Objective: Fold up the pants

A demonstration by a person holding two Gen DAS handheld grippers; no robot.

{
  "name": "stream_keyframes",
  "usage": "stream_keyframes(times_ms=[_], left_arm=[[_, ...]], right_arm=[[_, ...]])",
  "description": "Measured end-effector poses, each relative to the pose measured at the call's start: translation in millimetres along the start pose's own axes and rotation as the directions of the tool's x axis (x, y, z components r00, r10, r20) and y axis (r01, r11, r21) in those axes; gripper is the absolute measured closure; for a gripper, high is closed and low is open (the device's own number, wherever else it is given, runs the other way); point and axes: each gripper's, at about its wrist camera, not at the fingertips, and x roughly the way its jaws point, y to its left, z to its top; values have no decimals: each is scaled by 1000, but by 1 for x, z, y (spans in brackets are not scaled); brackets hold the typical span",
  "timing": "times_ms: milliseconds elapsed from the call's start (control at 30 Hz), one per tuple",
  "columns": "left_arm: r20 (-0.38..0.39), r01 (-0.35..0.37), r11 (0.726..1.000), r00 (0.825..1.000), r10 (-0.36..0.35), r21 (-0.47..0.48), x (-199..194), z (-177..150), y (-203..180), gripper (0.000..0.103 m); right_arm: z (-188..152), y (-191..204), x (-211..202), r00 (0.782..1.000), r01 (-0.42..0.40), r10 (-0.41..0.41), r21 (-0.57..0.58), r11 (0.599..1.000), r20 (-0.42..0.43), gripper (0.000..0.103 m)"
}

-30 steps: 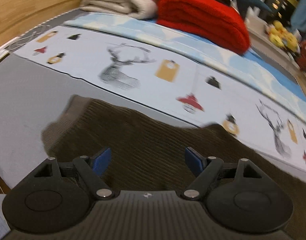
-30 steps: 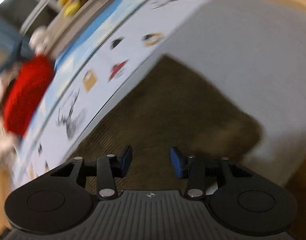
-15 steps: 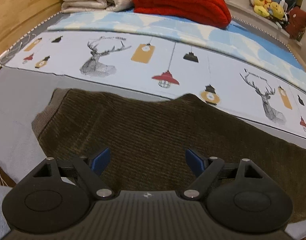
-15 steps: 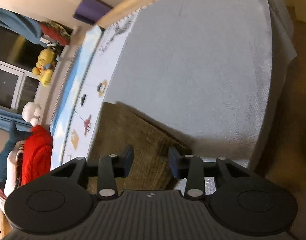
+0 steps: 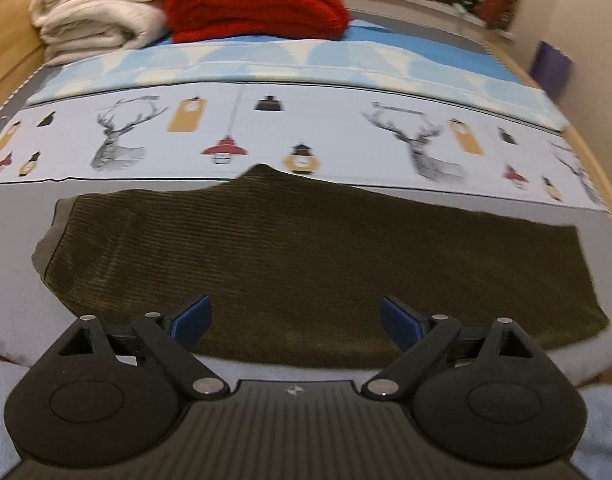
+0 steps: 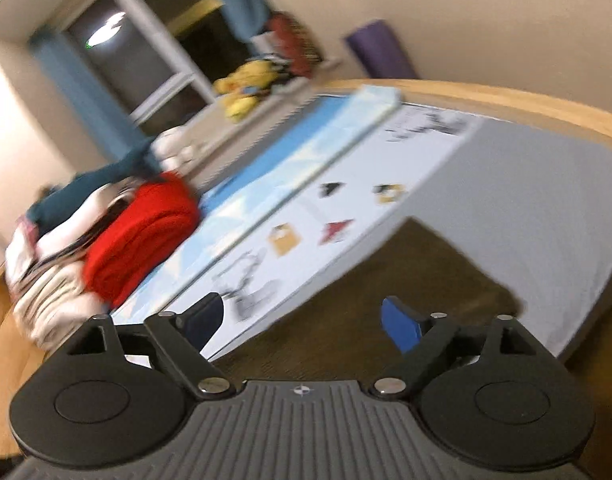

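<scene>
1. The pants (image 5: 306,256) lie flat on the bed (image 5: 10,280), stretched sideways across the grey sheet near its front edge, their far edge just touching the strip of bedding printed with deer and lanterns (image 5: 226,132).
2. Left gripper (image 5: 294,318) hangs above the near edge of the cloth, blue pads spread wide, nothing between them. Its jaws have just been opening a little further.
3. Right gripper (image 6: 302,320) is open too, pads well apart and empty, after its jaws have just been opening sharply. Its view is smeared with blur, so where it sits over the pants is a rough call: probably over the right-hand end.
4. How will this handle? It looks like soft, thick, ribbed knit or corduroy: limp, with some weight, not slippery. It should drape from any pinch and sag in the middle if lifted by one end only.
5. Where to take hold: I'd say the two corners of one short end, one gripper on each, pinching through all layers so the stack comes over together.
6. The look: dark olive-brown, fine ribs running along its length, a paler band at the left end, seemingly the waistband. A small peak pokes up along the far edge. It seems already doubled leg on leg.
7. Folded cream blankets (image 5: 98,4) and a red blanket (image 5: 258,0) sit well apart at the bed's far end.
</scene>
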Motion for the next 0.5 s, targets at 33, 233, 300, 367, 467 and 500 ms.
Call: stream_keyframes(times_ms=[33,233,300,367,467,500], left_arm=[[-2,9,1000,1000,-9,7,-7,-6,-3,9],[2,32,998,999,-33,49,-39,-31,-13,9],[7,33,997,999,-33,65,-46,-36,-16,9],[17,36,996,999,-38,76,-53,-39,-18,9],[33,46,996,998,-49,79,-63,-42,-18,9],[35,49,996,998,-52,77,-66,-43,-17,9]], right_arm=[[-6,12,-3,1000,6,-6,-20,1000,-8,11],[-43,71,-26,1000,-6,1,-210,978,-26,11],[-51,87,-34,1000,4,-7,-277,961,-9,11],[-57,103,-41,1000,10,-8,-354,935,6,11],[-65,118,-49,1000,4,4,-417,909,18,11],[-67,120,-49,1000,2,4,-423,906,15,11]])
